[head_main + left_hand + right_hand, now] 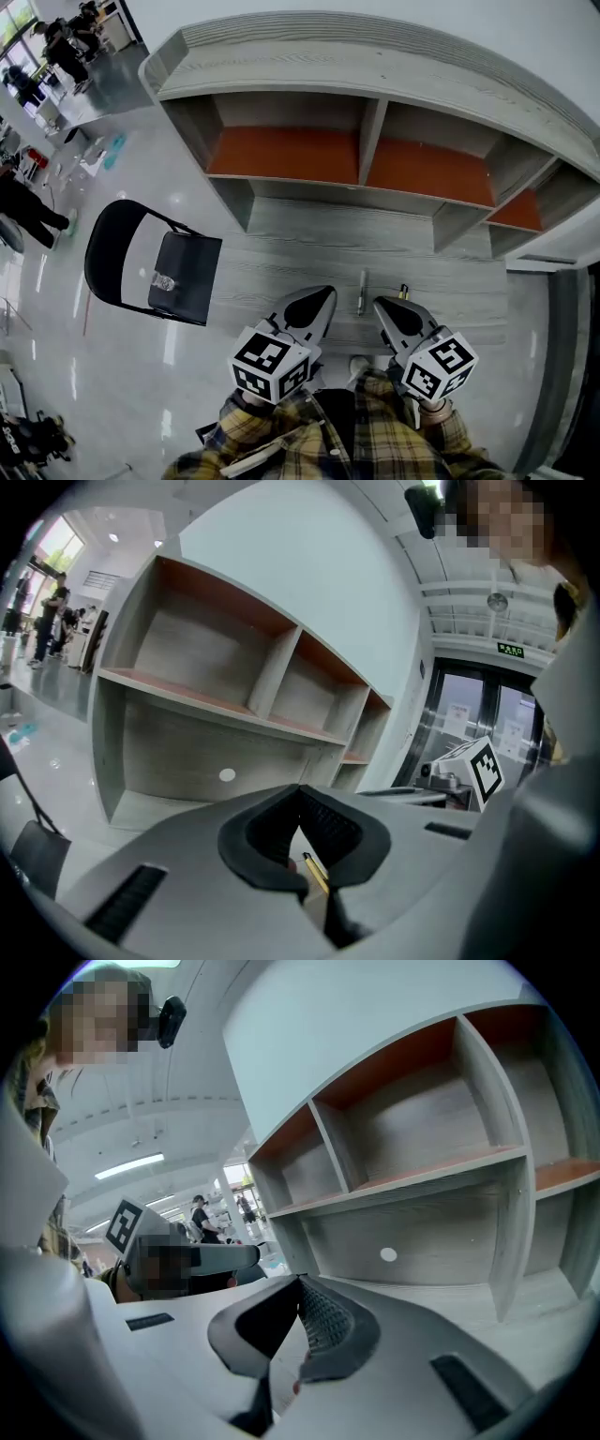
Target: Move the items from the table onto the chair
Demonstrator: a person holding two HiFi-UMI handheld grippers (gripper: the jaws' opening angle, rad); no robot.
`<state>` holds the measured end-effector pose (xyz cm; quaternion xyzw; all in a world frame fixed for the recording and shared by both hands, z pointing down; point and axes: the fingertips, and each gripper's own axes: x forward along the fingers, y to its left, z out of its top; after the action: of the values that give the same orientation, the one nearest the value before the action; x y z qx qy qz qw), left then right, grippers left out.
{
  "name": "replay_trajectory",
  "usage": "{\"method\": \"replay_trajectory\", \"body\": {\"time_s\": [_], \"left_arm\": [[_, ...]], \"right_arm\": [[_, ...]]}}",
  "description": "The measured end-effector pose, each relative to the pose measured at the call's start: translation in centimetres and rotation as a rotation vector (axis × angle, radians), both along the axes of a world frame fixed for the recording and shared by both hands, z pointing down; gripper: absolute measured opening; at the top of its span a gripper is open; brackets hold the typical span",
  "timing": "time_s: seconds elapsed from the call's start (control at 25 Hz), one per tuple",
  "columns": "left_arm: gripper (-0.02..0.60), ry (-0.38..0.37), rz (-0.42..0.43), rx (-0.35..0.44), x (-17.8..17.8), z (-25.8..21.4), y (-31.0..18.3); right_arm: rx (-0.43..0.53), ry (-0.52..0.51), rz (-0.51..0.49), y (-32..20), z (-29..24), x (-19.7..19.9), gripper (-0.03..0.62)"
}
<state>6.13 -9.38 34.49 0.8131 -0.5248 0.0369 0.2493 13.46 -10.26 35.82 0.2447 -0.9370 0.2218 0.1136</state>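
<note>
A black folding chair stands on the floor left of the grey table, with a small pale item on its seat. On the table lie a slim grey pen-like item and a small dark item with a yellow tip. My left gripper is shut and empty, just left of the pen. My right gripper is shut and empty, between the pen and the small item. Below the closed jaws in the left gripper view shows a yellow stick.
A shelf unit with orange-lined compartments rises at the back of the table. People stand far off at the upper left. A glass door shows in the left gripper view. Shiny floor surrounds the chair.
</note>
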Motion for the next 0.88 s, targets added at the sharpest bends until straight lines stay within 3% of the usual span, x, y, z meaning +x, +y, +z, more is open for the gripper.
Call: {"method": "replay_trajectory", "body": {"time_s": [0.24,0.44,0.64,0.88], "left_arm": [[0.005,0.003,0.231,-0.06,-0.3,1.8,-1.0],[0.005,0.013,0.345,-0.097,1.5,3.3,-1.0],[0.005,0.041,0.391,-0.146,3.7,5.1,-0.3],[0.005,0.021,0.41,-0.186,6.9,6.5,0.3]], "right_arm": [[-0.023,0.019,0.235,0.1,0.7,-0.4,0.017],[-0.083,0.06,0.348,1.2,2.6,1.4,0.017],[-0.106,0.111,0.383,1.8,4.0,3.5,0.017],[-0.109,0.154,0.363,1.0,5.6,6.2,0.017]]}}
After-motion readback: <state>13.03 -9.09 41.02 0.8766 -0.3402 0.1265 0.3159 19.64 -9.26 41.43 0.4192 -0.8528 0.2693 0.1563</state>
